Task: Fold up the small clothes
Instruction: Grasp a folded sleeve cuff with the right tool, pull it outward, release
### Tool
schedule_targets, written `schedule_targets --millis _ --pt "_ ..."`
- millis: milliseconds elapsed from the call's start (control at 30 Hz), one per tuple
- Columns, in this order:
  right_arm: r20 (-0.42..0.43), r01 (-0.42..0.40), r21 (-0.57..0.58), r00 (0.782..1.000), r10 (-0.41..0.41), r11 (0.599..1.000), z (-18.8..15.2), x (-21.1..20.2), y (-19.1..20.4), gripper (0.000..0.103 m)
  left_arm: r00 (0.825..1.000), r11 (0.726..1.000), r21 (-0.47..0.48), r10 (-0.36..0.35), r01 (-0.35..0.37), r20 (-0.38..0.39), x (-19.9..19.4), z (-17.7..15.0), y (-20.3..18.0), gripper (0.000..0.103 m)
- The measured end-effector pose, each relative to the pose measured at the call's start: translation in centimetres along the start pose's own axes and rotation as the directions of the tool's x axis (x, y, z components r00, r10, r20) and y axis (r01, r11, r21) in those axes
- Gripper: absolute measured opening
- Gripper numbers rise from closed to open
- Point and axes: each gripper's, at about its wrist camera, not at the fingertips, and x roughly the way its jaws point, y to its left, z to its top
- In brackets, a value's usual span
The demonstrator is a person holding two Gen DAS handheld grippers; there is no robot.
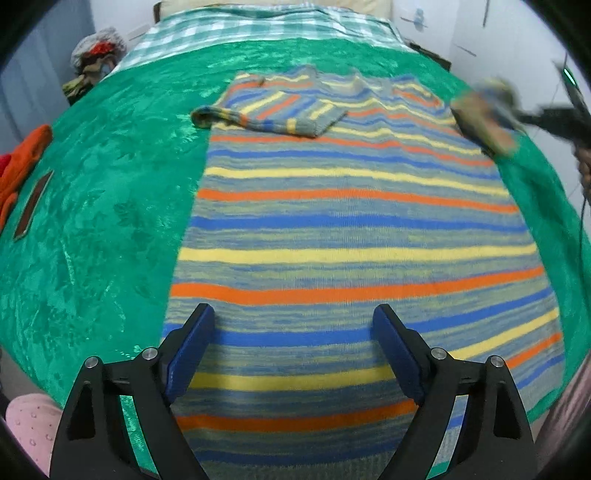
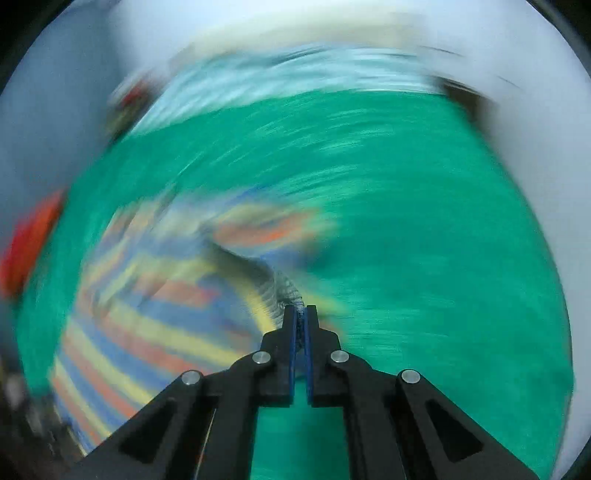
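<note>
A striped knit sweater (image 1: pixel 351 236) in blue, yellow, orange and grey lies flat on the green blanket (image 1: pixel 99 229). Its left sleeve (image 1: pixel 273 112) is folded across the chest. My left gripper (image 1: pixel 293 321) is open and empty, hovering over the sweater's lower part. My right gripper (image 2: pixel 301 308) is shut on the cuff of the sweater's right sleeve (image 2: pixel 269 280) and holds it lifted; this view is heavily motion blurred. In the left wrist view the right gripper (image 1: pixel 546 118) and the held sleeve (image 1: pixel 484 114) appear blurred at the sweater's right shoulder.
Orange clothing (image 1: pixel 22 166) lies at the blanket's left edge beside a dark flat strip (image 1: pixel 33 205). A checked sheet (image 1: pixel 258 22) covers the bed's far end. A pile of clothes (image 1: pixel 96 55) sits at far left. A pink item (image 1: pixel 29 424) is at the near left corner.
</note>
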Motion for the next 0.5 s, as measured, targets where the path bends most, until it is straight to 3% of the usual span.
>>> schedule_targets --millis 100,167,233,333,433,500 --pt "0.01 0.148 0.266 0.988 -0.157 0.953 -1.0 -3.1 -11.3 0.003 1.0 1.0 -0.01 -0.006 0.006 0.022 -0.6 0.7 0.0 0.089" --pt "-0.024 0.212 0.342 0.976 -0.217 0.916 -2.9 -4.0 -15.5 0.0 1.0 1.0 -0.011 -0.007 0.007 0.026 -0.9 1.0 -0.1 0.089" --pt "-0.048 0.265 0.363 0.963 -0.266 0.894 -4.3 -4.2 -17.1 0.0 1.0 1.0 -0.006 -0.007 0.007 0.017 -0.9 1.4 -0.3 0.089" --pt "-0.079 0.255 0.38 0.967 -0.243 0.889 -6.1 -3.5 -17.5 0.0 1.0 0.999 0.029 0.016 -0.016 0.004 -0.8 2.0 -0.4 0.089" --pt "-0.047 0.144 0.403 0.989 -0.137 0.904 -6.8 -3.6 -17.0 0.001 0.999 0.997 0.058 0.042 -0.043 0.014 -1.3 2.4 -0.4 0.089" --pt "-0.024 0.086 0.46 0.996 -0.085 0.884 -7.2 -4.2 -16.7 0.01 0.999 0.997 0.06 0.044 -0.045 0.023 -1.9 2.9 -0.1 0.089"
